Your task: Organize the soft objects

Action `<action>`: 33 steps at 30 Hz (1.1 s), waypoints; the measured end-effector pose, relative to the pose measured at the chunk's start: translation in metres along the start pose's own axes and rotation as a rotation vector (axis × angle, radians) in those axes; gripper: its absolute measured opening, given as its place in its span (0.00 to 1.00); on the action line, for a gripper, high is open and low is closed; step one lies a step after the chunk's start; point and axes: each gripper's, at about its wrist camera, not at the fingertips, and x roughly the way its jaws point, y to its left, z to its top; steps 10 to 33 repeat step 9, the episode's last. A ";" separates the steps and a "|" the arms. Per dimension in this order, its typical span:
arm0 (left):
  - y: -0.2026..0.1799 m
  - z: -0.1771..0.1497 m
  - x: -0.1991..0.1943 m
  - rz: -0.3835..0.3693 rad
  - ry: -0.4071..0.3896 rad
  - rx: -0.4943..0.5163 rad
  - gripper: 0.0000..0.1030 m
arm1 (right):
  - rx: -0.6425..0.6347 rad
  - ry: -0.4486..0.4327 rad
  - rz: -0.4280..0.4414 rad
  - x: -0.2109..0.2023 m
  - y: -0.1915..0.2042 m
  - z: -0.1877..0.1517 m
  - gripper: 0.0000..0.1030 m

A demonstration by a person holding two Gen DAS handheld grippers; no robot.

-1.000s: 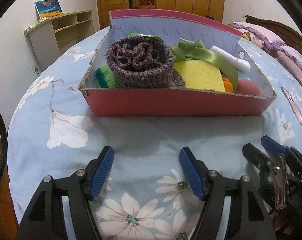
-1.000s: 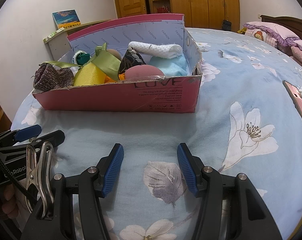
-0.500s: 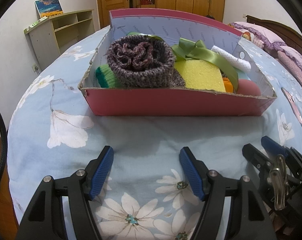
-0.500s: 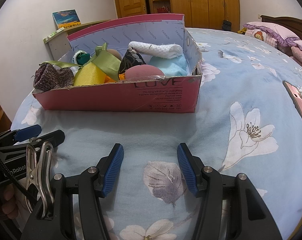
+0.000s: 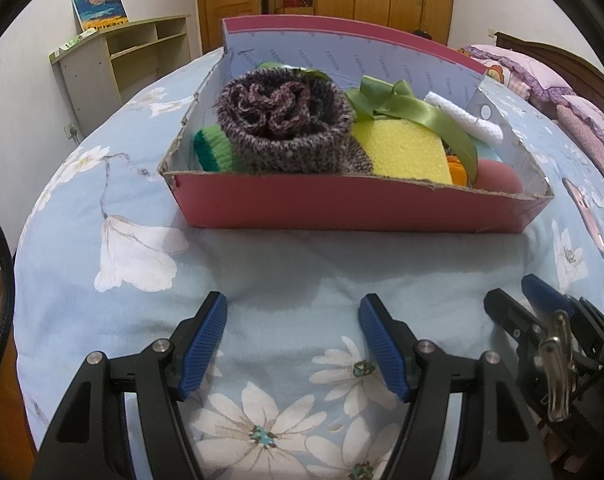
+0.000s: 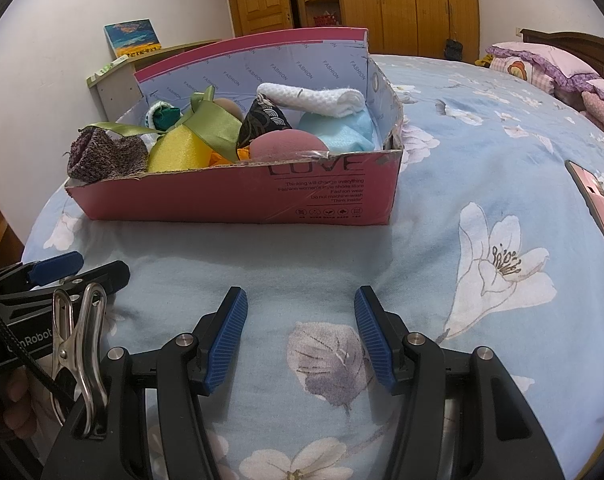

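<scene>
Box [image 5: 342,212] on bed [image 5: 302,272], knit roll [image 5: 285,128] left of sponge [image 5: 406,148] inside

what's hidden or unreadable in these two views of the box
- Box floor: both views, covered by the soft things.
- Orange item: left wrist view, mostly behind the yellow sponge and box wall.
- Phone: right wrist view, cut off by the edge.
- Small print under LOVE: right wrist view, too small.

Soft, even indoor light is filling both views, and the pink box [image 6: 237,196] is casting a faint shadow onto the bedspread [image 6: 442,152]. Fisheye distortion is bending the edges, with dark vignetting crowding every corner.
</scene>
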 end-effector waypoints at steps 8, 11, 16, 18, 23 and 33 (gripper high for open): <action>0.002 -0.002 -0.003 0.005 -0.002 -0.010 0.71 | 0.014 0.011 0.005 -0.002 -0.002 0.005 0.56; 0.002 -0.003 -0.003 0.005 -0.003 -0.012 0.71 | 0.014 0.012 0.003 -0.002 -0.002 0.005 0.56; 0.002 -0.003 -0.003 0.005 -0.003 -0.012 0.71 | 0.014 0.012 0.003 -0.002 -0.002 0.005 0.56; 0.002 -0.003 -0.003 0.005 -0.003 -0.012 0.71 | 0.014 0.012 0.003 -0.002 -0.002 0.005 0.56; 0.002 -0.003 -0.003 0.005 -0.003 -0.012 0.71 | 0.014 0.012 0.003 -0.002 -0.002 0.005 0.56; 0.002 -0.003 -0.003 0.005 -0.003 -0.012 0.71 | 0.014 0.012 0.003 -0.002 -0.002 0.005 0.56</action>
